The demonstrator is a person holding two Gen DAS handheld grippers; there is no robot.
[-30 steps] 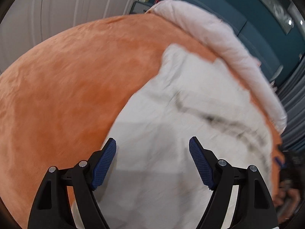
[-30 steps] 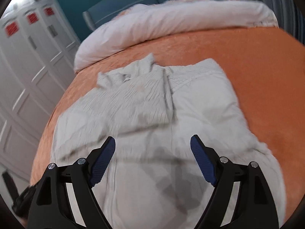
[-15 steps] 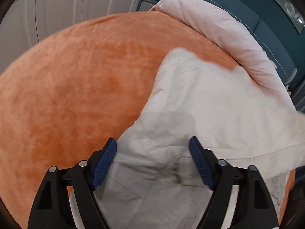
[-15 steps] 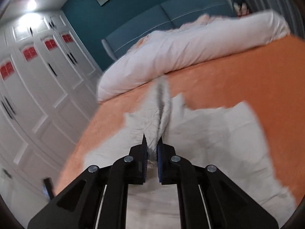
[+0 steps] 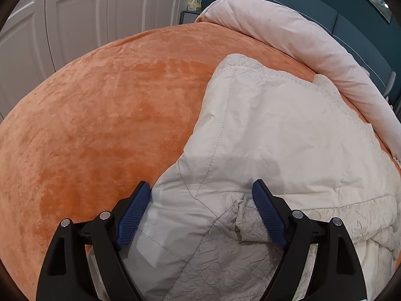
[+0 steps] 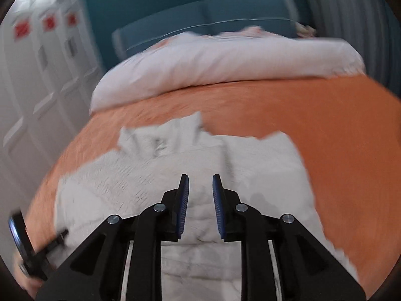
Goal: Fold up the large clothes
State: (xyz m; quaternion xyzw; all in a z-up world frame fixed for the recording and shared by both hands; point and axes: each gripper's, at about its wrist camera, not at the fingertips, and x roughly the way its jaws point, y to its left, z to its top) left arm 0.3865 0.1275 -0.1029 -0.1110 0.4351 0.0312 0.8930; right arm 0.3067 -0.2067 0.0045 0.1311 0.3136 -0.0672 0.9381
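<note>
Orange bedspread [image 5: 105,115], white duvet [image 6: 225,57], teal wall [image 6: 150,0], white wardrobe doors [image 5: 75,12]

My left gripper [image 5: 200,215] has two matte black arms with triangular cut-outs, each arm carrying two round silver screw heads. Its fingers [image 5: 132,215] are faced with ribbed dark-blue pads, finely grooved across their width. My right gripper [image 6: 199,205] repeats the pattern: black angular linkages, silver screws in pairs, ribbed blue pads on thin black backings, and pale rails running back between the arms (their material cannot be told). No markings or cables show on either.
</note>
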